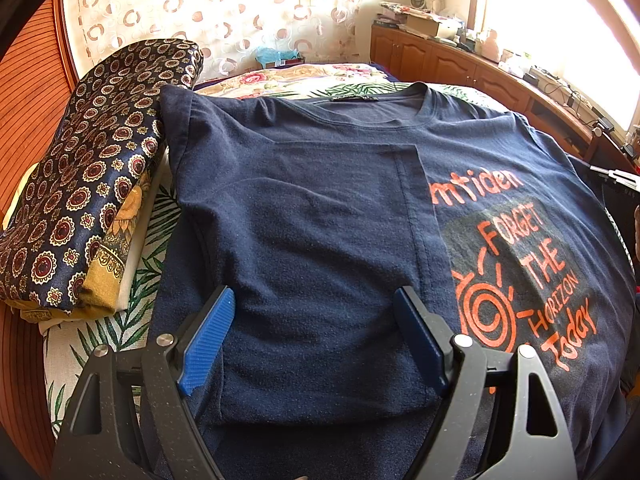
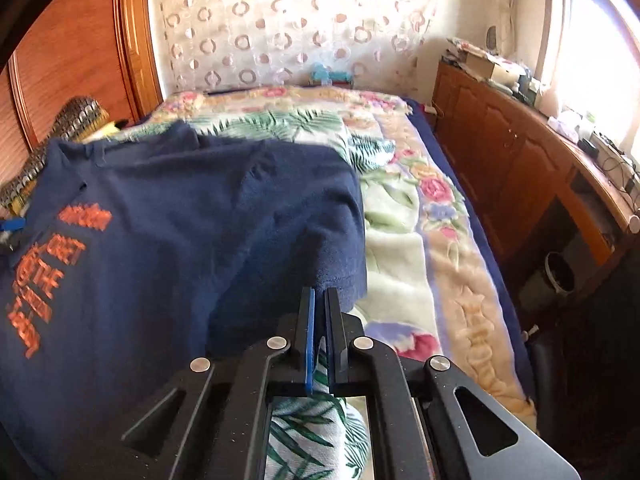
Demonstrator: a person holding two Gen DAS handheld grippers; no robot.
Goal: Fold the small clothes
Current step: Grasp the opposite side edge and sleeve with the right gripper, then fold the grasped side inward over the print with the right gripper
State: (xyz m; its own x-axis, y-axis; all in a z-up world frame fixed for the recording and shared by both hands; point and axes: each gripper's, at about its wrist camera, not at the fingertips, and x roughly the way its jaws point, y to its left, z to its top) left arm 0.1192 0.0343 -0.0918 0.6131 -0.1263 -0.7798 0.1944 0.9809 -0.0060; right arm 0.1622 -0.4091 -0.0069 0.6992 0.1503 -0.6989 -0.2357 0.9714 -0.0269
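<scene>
A navy T-shirt (image 1: 320, 208) with orange print lies face up on the bed, its left side and sleeve folded in over the chest. My left gripper (image 1: 316, 294) stands open low over that folded part, with its blue pads (image 1: 208, 336) wide apart on either side of the cloth and pressing nothing. In the right wrist view the same T-shirt (image 2: 180, 240) fills the left half, and its right sleeve (image 2: 336, 240) hangs out over the blanket. My right gripper (image 2: 320, 294) is shut at the hem of that sleeve, pinching the navy cloth.
A stack of folded patterned cloths (image 1: 92, 184) lies left of the shirt. The floral blanket (image 2: 420, 240) covers the bed to the right. A wooden cabinet (image 2: 520, 168) with clutter on top runs along the right side, and a bucket (image 2: 560, 272) stands on the floor.
</scene>
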